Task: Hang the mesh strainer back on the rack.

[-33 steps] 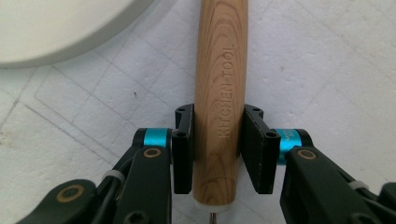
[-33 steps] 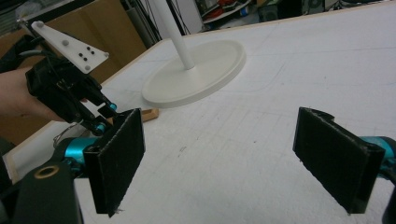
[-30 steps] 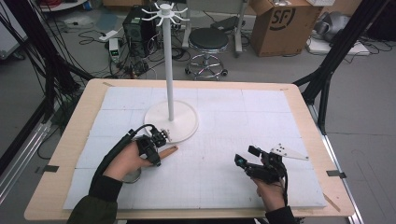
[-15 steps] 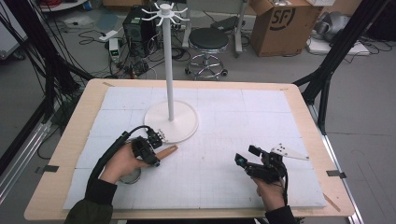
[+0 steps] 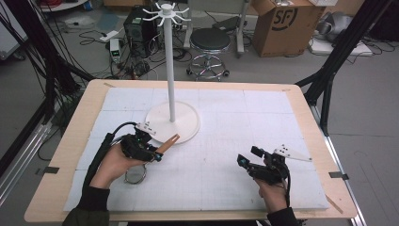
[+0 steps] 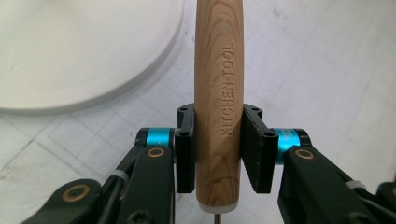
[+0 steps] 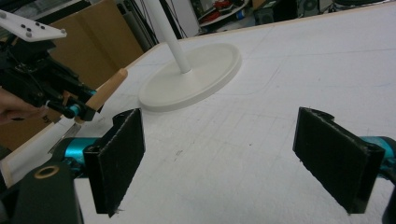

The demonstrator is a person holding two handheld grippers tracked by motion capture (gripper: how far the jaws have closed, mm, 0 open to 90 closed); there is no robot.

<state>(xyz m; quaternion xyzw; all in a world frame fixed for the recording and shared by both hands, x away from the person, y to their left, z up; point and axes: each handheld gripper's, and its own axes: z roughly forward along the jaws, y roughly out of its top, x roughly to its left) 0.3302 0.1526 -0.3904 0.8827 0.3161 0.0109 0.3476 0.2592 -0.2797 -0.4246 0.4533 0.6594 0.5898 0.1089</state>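
Evidently the left gripper clenches a wooden-handled kitchen tool just short of the stand's base, likely for hanging next, while the right gripper waits, its fingers spread.

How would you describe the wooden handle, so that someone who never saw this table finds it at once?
Start at the white stand with the tall pole on the white mat. Just in front of its round base, the left gripper is shut on the handle, which points toward the base. It is the one light brown wooden piece there, stamped KITCHEN TOOL, with a metal wire loop behind the hand.
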